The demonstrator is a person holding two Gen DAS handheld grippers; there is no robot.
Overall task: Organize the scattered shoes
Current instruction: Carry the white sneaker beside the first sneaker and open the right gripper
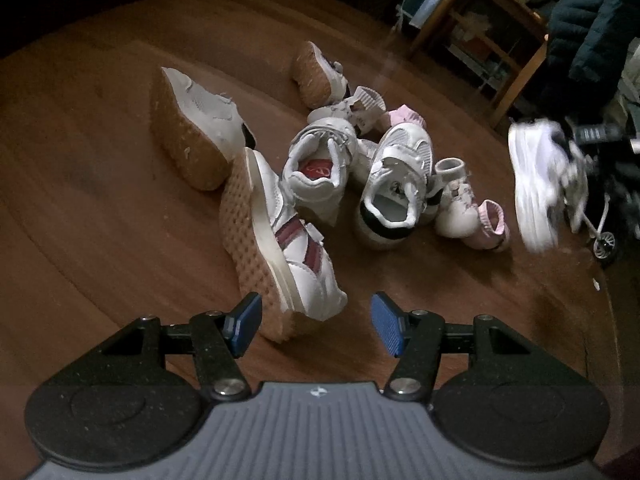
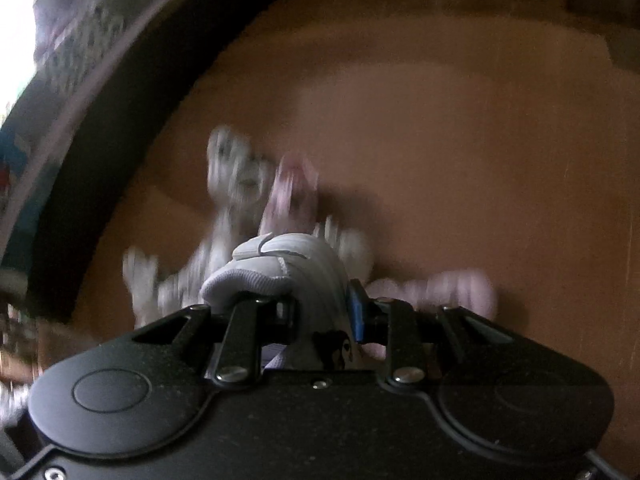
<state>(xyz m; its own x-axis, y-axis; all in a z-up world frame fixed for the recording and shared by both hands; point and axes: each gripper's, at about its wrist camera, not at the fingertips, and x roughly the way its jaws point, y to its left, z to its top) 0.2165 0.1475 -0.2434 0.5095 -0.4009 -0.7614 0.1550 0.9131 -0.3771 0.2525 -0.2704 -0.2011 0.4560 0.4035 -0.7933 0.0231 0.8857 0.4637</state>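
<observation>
Gripping a white sneaker (image 2: 288, 272), right fingers (image 2: 320, 316) clamped, left fingers (image 1: 316, 328) open, shoe pile (image 1: 320, 168) at twelve o'clock on the floor (image 1: 100, 200).

The brown floor (image 1: 100, 184) lies bare along its left and far edges — wide room there for a hand to pass. The middle is blocked by a heap of shoes (image 1: 332, 168), several tipped on their sides and touching. One red-striped shoe (image 1: 296, 256) lies just ahead of the open left tongs (image 1: 316, 328), crowding the way forward. At the right edge a wooden shelf (image 1: 480, 32), dark clothing (image 1: 588, 36) and a small wheeled frame (image 1: 600, 232) close things in — little room there.
</observation>
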